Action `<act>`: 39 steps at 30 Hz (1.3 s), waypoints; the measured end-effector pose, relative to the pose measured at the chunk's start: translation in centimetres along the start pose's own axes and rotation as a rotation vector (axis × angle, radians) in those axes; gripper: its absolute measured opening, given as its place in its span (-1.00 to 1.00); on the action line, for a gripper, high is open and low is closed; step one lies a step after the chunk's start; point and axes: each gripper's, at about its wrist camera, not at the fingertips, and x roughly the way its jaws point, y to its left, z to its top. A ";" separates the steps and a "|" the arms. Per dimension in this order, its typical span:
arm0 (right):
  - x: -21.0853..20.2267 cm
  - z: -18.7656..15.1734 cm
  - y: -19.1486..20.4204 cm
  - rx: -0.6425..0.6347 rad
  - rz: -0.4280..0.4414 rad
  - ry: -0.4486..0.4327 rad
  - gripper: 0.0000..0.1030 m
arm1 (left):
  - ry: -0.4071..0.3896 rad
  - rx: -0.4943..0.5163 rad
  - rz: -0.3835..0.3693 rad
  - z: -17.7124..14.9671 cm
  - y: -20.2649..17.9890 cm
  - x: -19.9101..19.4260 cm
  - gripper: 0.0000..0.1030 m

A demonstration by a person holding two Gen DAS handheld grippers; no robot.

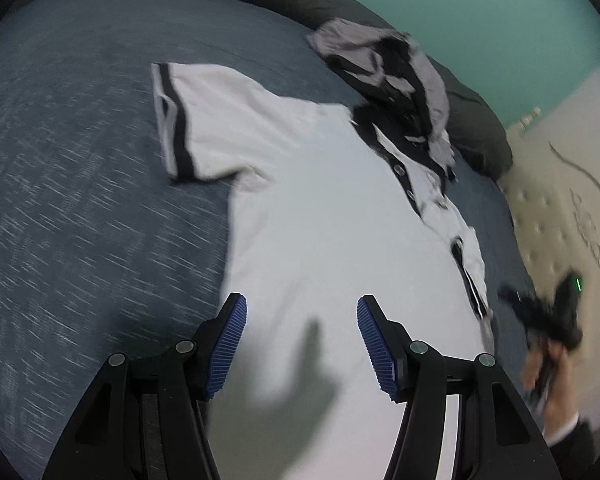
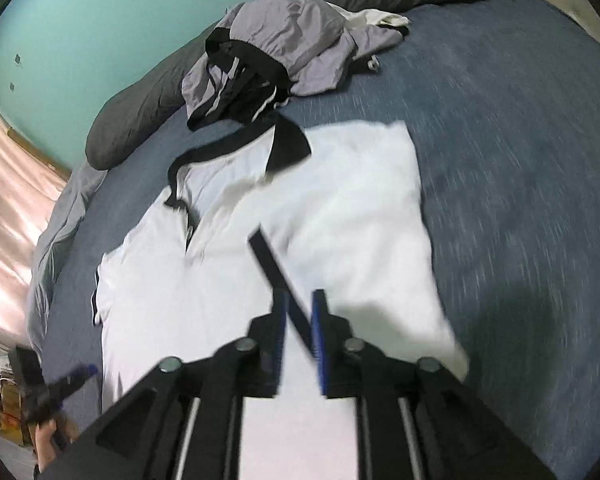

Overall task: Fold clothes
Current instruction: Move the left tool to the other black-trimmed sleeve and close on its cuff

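Right gripper (image 2: pixel 299 320): jaws slightly parted at lower centre of its view; the black sleeve cuff (image 2: pixel 276 276) runs between the pads, whether pinched I cannot tell.
Left gripper (image 1: pixel 302 344): open and empty, above the hem.
White polo shirt (image 1: pixel 320 200): mid-frame on the blue bedspread (image 1: pixel 80 200), one sleeve folded inward to narrow it.
Grey-and-black garment (image 2: pixel 276 52): upper centre, probably awaiting folding.

- No text, label, brand, number or sign can be read anywhere in either view.
- Motion blur smears both views.
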 end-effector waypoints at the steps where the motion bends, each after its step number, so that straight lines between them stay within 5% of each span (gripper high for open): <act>1: -0.5 -1.0 0.4 -0.005 -0.002 -0.003 -0.65 | -0.007 -0.007 0.013 0.3 0.3 -0.2 0.21; 4: -1.4 -3.1 1.4 -0.024 0.015 -0.006 -0.44 | -0.033 -0.022 0.062 1.6 1.4 -0.8 0.31; 7: -1.6 -5.0 1.7 -0.001 0.063 -0.001 0.02 | -0.064 -0.044 0.100 3.1 2.6 -1.2 0.48; 19: -0.6 -7.9 2.0 0.015 0.063 0.006 0.10 | -0.031 -0.112 0.203 9.4 5.8 2.2 0.57; 32: 0.1 -8.2 1.4 0.036 0.085 -0.004 0.11 | -0.064 -0.114 0.224 13.9 6.0 5.0 0.54; 39: 0.2 -8.2 1.0 0.047 0.083 -0.005 0.11 | -0.059 -0.106 0.223 14.1 6.1 5.3 -0.20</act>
